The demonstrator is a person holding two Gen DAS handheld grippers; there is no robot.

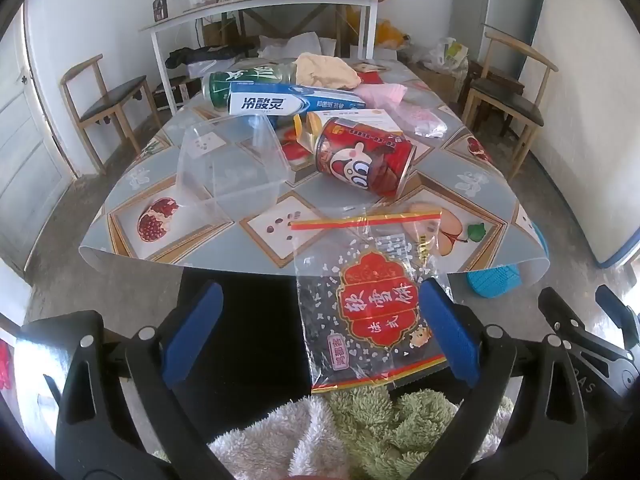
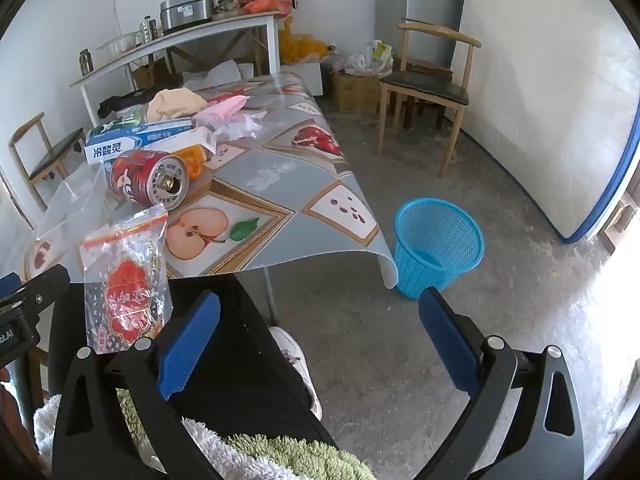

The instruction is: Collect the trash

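Red snack wrapper (image 1: 376, 300) overhanging table edge, apparently empty, red can (image 1: 362, 156) toppled

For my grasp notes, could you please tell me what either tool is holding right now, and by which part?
Nothing is held. Both the left tool and the right tool stand wide open; the snack bag hangs over the table edge, unclamped.
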